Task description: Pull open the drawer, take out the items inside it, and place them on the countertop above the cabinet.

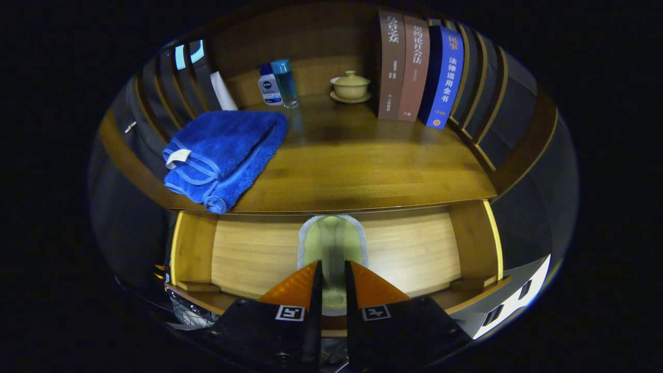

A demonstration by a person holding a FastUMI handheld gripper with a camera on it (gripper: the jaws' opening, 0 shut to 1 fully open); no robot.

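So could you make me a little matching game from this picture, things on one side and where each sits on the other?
Things:
1. towel
2. books
3. lidded cup
4. sponge

Places:
A. in the open drawer, between the gripper fingers
B. upright, beside the cup
C. folded, overhanging the countertop edge
D. on a saucer, between bottles and books

Pairs: 1-C, 2-B, 3-D, 4-A

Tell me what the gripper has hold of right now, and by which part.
The gripper looks shut on the pale sponge over the open drawer, pinching its near end between both fingers.
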